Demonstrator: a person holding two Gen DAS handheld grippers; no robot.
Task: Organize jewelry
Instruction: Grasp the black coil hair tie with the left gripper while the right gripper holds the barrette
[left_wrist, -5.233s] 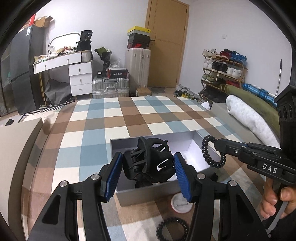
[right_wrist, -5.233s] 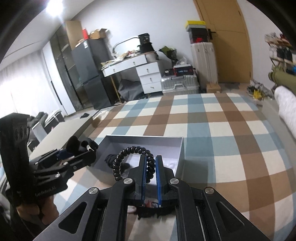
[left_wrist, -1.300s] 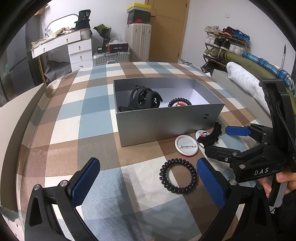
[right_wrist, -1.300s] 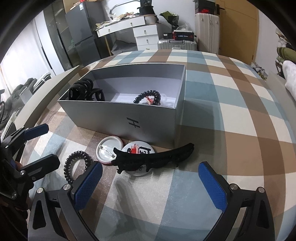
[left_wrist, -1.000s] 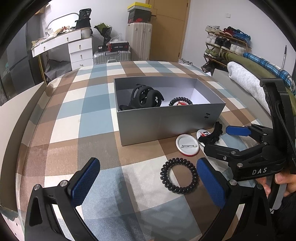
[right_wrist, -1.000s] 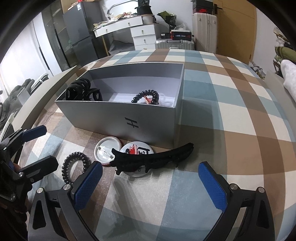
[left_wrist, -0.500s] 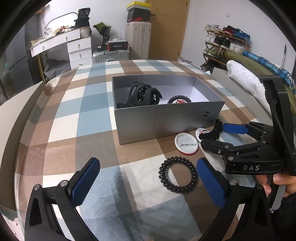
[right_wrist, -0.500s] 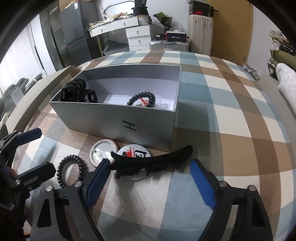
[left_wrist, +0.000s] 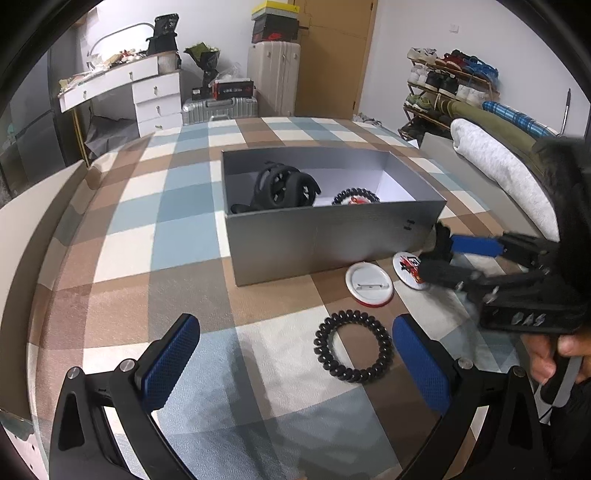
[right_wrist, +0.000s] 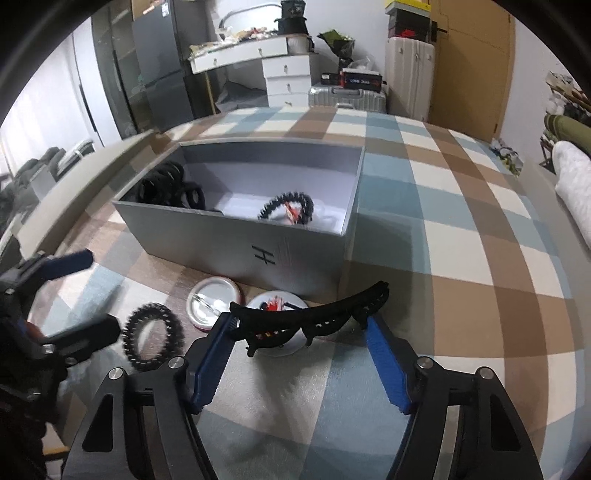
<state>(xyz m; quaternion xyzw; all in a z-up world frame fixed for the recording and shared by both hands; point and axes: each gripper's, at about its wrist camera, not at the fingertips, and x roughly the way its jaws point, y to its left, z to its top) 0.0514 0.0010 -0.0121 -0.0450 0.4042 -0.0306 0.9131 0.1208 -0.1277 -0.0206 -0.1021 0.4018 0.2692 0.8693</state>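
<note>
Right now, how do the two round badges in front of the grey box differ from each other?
The left badge lies face down, showing its plain silvery back with a pin and a red rim; the right badge lies face up, white with a red picture. The left badge is fully uncovered, while the long black hair clip lies across the right badge. Both are round, look similar in size, and rest on the checked cloth beside the grey box.

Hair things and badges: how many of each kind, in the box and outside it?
Spiral hair ties: 2
Claw clips: 1
Long curved clips: 1
Round badges: 2
Total: 6
</note>
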